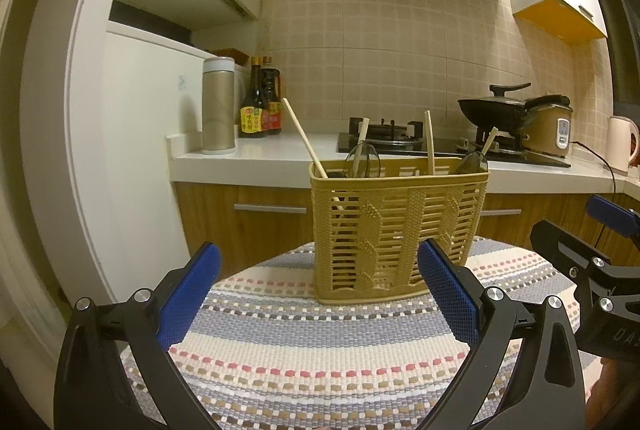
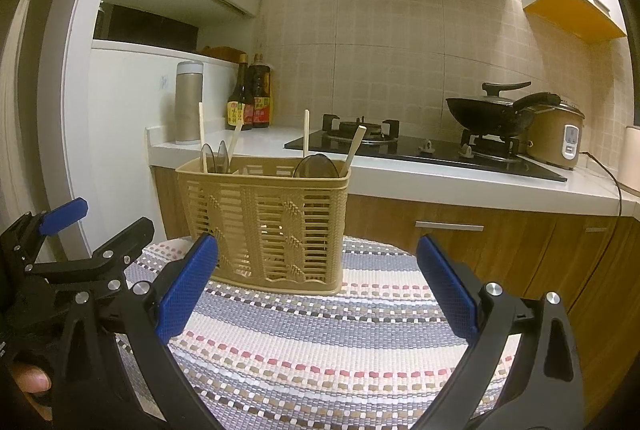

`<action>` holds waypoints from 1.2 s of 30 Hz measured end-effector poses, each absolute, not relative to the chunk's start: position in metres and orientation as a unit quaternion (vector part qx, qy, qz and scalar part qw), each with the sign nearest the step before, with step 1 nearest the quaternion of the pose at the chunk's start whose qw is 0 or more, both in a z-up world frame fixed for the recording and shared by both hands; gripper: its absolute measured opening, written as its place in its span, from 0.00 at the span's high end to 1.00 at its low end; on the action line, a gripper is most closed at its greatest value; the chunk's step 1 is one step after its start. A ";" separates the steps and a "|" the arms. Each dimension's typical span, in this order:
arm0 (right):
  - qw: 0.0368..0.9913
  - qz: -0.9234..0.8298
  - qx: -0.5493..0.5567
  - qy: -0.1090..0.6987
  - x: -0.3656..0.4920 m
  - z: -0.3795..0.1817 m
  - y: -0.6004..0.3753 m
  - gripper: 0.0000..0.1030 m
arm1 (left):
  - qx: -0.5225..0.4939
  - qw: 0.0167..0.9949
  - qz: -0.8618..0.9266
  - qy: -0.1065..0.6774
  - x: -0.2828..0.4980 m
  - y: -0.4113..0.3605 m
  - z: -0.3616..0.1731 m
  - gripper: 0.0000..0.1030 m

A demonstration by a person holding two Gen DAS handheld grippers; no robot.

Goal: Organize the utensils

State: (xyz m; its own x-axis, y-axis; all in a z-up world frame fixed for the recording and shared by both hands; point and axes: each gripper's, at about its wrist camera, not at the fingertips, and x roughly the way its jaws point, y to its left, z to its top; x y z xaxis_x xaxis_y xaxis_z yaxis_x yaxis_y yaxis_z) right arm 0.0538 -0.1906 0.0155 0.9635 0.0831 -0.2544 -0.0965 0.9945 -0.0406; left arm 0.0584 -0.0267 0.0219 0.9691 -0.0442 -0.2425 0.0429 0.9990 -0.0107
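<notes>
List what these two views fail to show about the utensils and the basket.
- Utensil lower ends: both views, hidden behind the basket wall.
- Basket far side: both views, faces away.
- Bottle labels: too small to read.
- Kettle: cut off by the left-wrist frame edge.

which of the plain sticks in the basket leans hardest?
The chopstick at the left end of the basket in the left wrist view: it slants up and left. The other chopstick, right of centre, stands nearly upright.

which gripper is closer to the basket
Left, though only slightly. The left gripper faces the basket head on, its right finger overlapping it. The right gripper sits off to the basket's right, open.
</notes>
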 end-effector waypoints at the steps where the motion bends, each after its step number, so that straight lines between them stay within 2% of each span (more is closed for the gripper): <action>1: 0.990 0.045 -0.027 0.128 0.054 0.016 -0.191 0.08 | -0.003 0.992 -0.022 0.123 0.059 -0.027 0.022 0.07; 36: 0.991 0.034 -0.020 0.131 0.056 0.015 -0.195 0.08 | 0.006 0.991 -0.020 0.133 0.061 -0.029 0.020 0.07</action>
State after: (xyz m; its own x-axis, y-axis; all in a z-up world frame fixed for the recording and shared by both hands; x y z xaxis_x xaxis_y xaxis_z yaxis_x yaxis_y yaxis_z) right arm 0.0564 -0.1951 0.0146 0.9631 0.0628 -0.2616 -0.0732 0.9969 -0.0301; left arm 0.0615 -0.0291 0.0200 0.9637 -0.0371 -0.2645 0.0402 0.9992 0.0065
